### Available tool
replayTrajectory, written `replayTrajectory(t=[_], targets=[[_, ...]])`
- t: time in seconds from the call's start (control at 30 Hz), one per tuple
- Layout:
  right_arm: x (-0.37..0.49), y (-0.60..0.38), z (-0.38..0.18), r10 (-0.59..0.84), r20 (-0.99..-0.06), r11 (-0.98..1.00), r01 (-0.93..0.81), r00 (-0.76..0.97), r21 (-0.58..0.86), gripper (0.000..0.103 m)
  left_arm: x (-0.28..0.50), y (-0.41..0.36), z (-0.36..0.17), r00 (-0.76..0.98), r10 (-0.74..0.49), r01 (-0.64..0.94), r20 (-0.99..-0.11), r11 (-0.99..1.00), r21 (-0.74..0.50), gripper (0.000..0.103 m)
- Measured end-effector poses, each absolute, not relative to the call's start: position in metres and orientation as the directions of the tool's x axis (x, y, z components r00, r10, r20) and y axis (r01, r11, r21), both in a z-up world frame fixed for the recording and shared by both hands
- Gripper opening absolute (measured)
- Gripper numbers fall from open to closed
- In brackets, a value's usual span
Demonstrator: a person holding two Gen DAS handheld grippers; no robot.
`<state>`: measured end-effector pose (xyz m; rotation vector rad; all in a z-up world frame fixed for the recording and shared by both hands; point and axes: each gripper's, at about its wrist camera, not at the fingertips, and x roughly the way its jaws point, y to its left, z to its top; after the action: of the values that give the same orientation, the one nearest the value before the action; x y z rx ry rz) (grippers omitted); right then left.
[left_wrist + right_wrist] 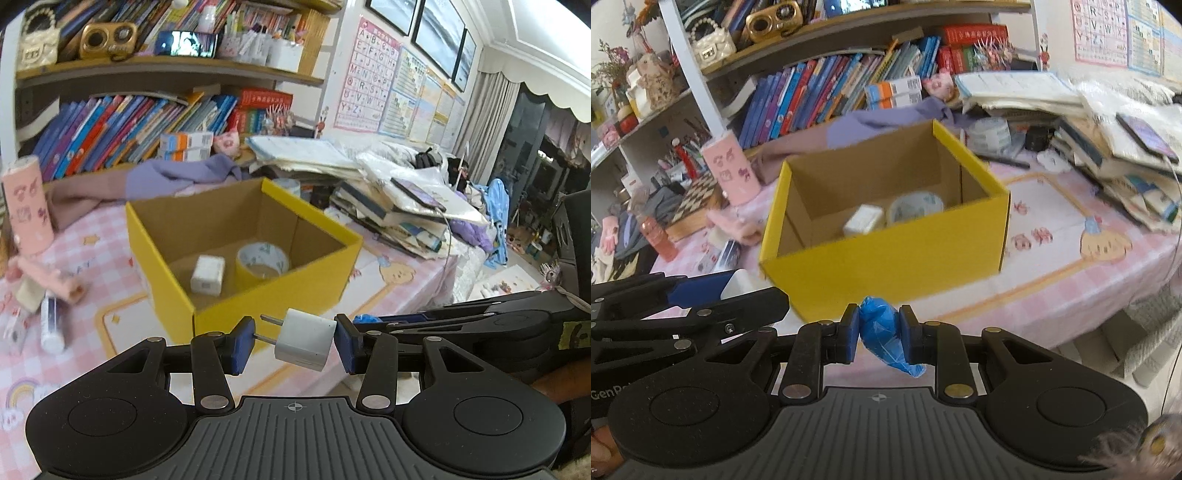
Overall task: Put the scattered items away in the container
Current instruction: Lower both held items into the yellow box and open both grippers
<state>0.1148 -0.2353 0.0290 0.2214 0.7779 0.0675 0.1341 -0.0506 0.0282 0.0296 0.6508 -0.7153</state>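
A yellow cardboard box [280, 291] [897, 266] stands open on the pink tablecloth. Inside lie a small white box [208, 275] [862, 220] and a tape roll [262, 263] [916, 207]. My left gripper [293, 341] is shut on a white plug adapter [304, 339], held by its prongs and back face, just short of the box's near corner. My right gripper [879, 338] is shut on a crumpled blue plastic bag [882, 336], in front of the box's near wall. The left gripper's arm [683, 314] shows at the left of the right wrist view.
A pink cylinder [26, 210] [733, 171], a pink toy [44, 280] and a white tube [51, 321] lie left of the box. Stacked books and papers [391, 195] [1108, 136] crowd the right. A bookshelf [147, 122] stands behind. The table edge [1089, 325] drops at right.
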Motion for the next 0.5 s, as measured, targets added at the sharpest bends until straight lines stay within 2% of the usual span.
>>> replayTrajectory(t=[0.3, 0.5], targets=[[0.159, -0.248, 0.051, 0.153, -0.599, 0.983, -0.061, 0.786, 0.171, 0.021, 0.169, -0.066, 0.042, 0.633, -0.557, 0.574, -0.537, 0.804, -0.156, 0.045], [0.195, -0.25, 0.05, 0.187, -0.589, 0.982, -0.13, 0.786, 0.137, 0.021, 0.188, -0.074, 0.04, 0.685, -0.493, 0.518, -0.537, 0.847, -0.117, 0.045]])
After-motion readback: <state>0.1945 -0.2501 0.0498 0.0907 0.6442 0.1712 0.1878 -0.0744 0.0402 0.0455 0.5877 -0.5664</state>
